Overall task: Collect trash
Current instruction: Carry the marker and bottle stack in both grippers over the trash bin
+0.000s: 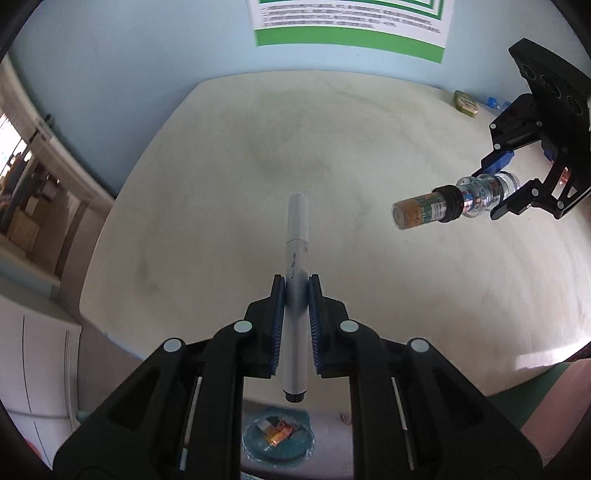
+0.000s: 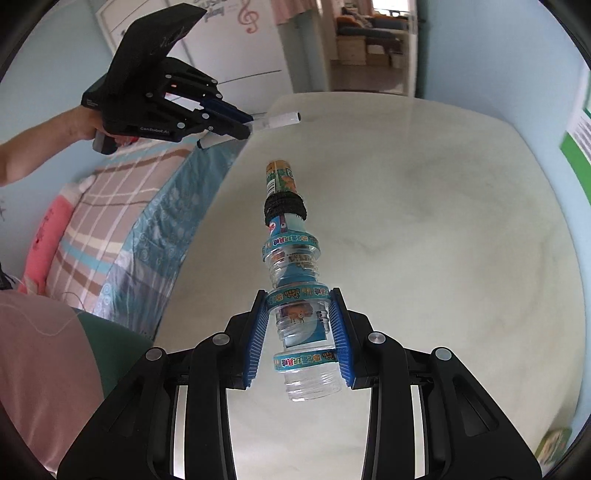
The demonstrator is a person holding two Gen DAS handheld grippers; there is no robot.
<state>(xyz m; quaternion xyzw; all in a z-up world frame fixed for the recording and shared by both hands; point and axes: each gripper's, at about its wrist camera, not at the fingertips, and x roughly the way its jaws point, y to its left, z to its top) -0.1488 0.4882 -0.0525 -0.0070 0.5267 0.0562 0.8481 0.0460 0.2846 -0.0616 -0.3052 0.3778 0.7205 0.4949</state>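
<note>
My left gripper [image 1: 296,282] is shut on a white marker pen [image 1: 297,229] and holds it above the pale table [image 1: 221,166]. The pen points away along the fingers. My right gripper [image 2: 298,295] is shut on a clear ribbed plastic bottle [image 2: 295,266] with blue label bands, a black band and an orange end. It holds the bottle in the air over the table. In the left wrist view the right gripper [image 1: 491,194] and the bottle [image 1: 443,206] show at the right. In the right wrist view the left gripper [image 2: 251,123] with the pen [image 2: 280,120] is at the upper left.
A round clear bin [image 1: 279,437] with wrappers inside sits on the floor below the table's near edge. A green box [image 1: 466,103] lies at the table's far right. A bed with a plaid cover [image 2: 122,206] runs along the table's left side. A green-bordered poster [image 1: 351,22] hangs on the wall.
</note>
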